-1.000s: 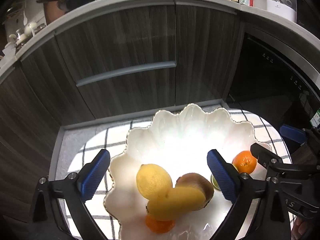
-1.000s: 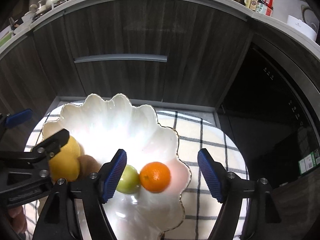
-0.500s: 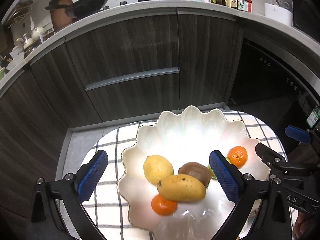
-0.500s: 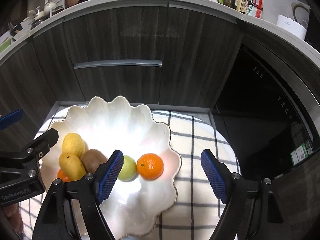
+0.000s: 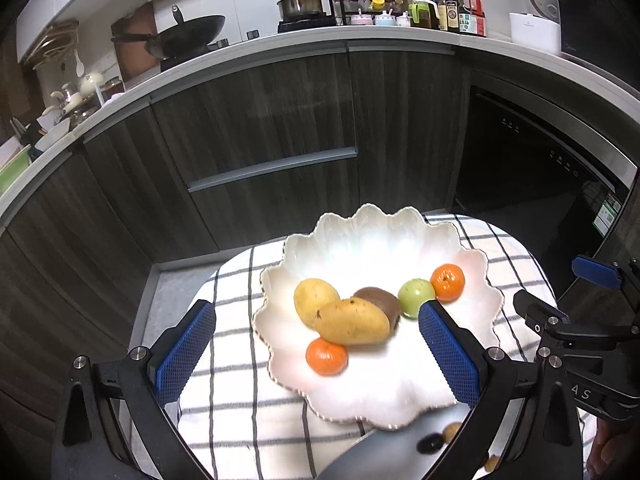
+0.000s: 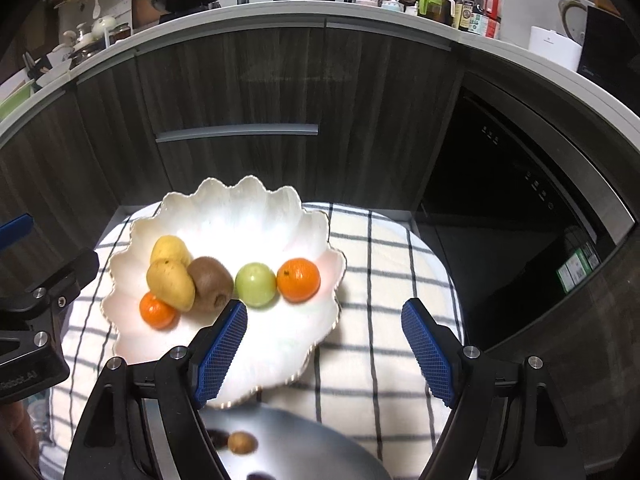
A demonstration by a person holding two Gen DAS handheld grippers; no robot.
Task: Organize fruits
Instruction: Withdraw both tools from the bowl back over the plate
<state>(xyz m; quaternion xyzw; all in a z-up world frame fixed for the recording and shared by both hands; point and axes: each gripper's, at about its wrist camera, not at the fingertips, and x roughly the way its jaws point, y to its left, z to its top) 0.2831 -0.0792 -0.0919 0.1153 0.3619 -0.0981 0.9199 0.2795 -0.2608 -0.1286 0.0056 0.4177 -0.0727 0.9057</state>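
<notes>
grey dish (image 6: 304, 444): blurred, cut by bottom edge | small fruits (image 6: 240, 443) on it: unidentifiable

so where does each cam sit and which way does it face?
Left wrist: on the left gripper, angled down at the white scalloped plate of fruit on the checked cloth; own open blue-padded fingers show, right gripper at right edge.
Right wrist: on the right gripper, same downward tilt; own open fingers, left gripper at left edge.
Shared: plate, round orange mandarin, dark wood cabinets.
</notes>
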